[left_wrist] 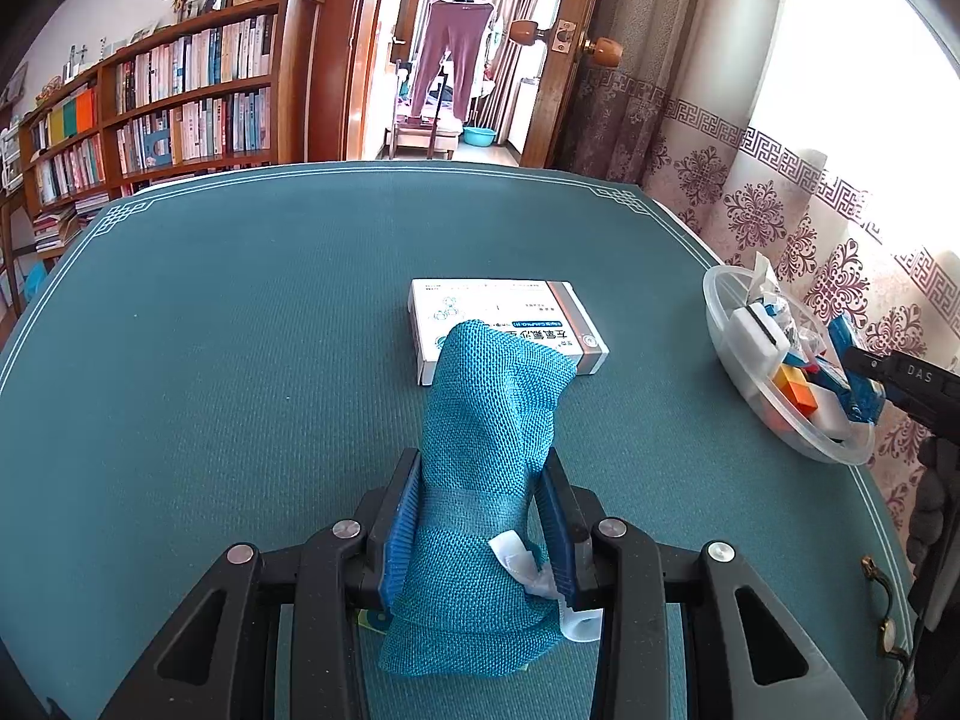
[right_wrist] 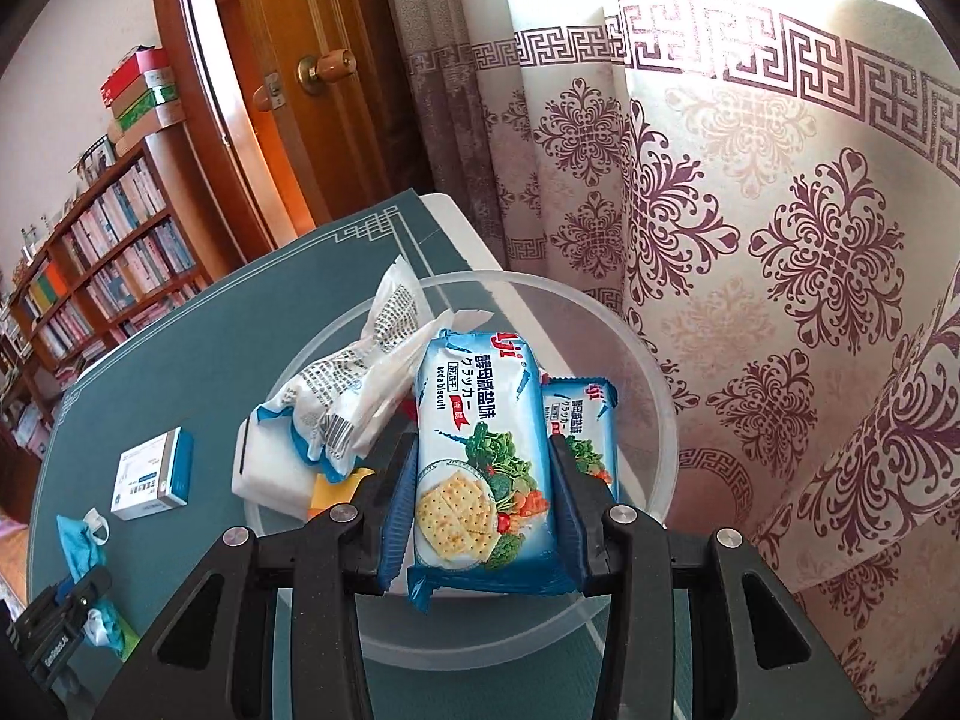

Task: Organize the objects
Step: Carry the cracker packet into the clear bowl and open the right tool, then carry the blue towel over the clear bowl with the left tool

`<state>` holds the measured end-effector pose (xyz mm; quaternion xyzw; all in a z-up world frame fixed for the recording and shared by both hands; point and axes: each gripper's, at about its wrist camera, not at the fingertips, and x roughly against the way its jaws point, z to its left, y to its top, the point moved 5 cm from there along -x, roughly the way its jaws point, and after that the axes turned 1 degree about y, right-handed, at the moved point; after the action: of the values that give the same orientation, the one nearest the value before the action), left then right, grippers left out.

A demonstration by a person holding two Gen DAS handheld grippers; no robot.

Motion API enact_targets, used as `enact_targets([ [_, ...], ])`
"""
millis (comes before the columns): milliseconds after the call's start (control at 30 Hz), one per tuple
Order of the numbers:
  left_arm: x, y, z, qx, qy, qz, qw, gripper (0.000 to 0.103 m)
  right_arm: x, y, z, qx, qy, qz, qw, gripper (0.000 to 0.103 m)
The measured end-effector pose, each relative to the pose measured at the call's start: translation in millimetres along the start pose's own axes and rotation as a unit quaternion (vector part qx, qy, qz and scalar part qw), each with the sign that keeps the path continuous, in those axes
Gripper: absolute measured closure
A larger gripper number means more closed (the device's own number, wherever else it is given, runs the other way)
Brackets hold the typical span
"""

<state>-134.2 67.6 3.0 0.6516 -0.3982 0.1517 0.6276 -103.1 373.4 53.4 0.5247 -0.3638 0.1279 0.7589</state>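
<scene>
- Left wrist view: left gripper [left_wrist: 480,516] clamped on a teal mesh cloth [left_wrist: 486,420], held over the green table mat [left_wrist: 210,330]; cloth not yet in the bowl.
- White medicine box [left_wrist: 510,315] lies on the mat just past the cloth, still loose. Chinese print on it, partly hidden by the cloth, not readable.
- Clear plastic bowl [left_wrist: 720,336] at the right table edge already holds a white block, orange and blue pieces. Right gripper [left_wrist: 864,387] reaches into it; "DAS" printed on its body.
- Right wrist view: right gripper [right_wrist: 483,504] clamped on a cracker packet [right_wrist: 480,438], over the bowl [right_wrist: 648,396], not released.
- Packet reads "soda biscuit" plus Chinese/Japanese text, brand partly cut off.
- A 2nd cracker packet [right_wrist: 585,420] and a crumpled white wrapper [right_wrist: 354,384] already in the bowl.
- Left gripper body, lower left, reads something like "GenRobot.AI".
- Judgement: roughly half done; cracker drop, cloth and medicine box remain.
</scene>
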Motion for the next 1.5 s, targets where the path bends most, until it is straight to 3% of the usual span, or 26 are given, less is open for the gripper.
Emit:
enact_targets([
  [267,0.0,-0.5,0.4,-0.001,0.002,0.0,1.0,0.064,9.2,-1.9,-10.1,-0.023,0.02,-0.002,1.0,0.057],
  [867,4.4,-0.9,-14.1,-0.006,0.019,0.008,0.9998,0.064,47.2,-47.4,-7.6,0.043,0.049,-0.001,0.998,0.057],
  [1500,6.5,26.0,-132.4,-0.078,-0.016,0.002,0.9968,0.064,66.3,-71.2,-23.2,0.059,0.128,0.004,0.99,0.057],
])
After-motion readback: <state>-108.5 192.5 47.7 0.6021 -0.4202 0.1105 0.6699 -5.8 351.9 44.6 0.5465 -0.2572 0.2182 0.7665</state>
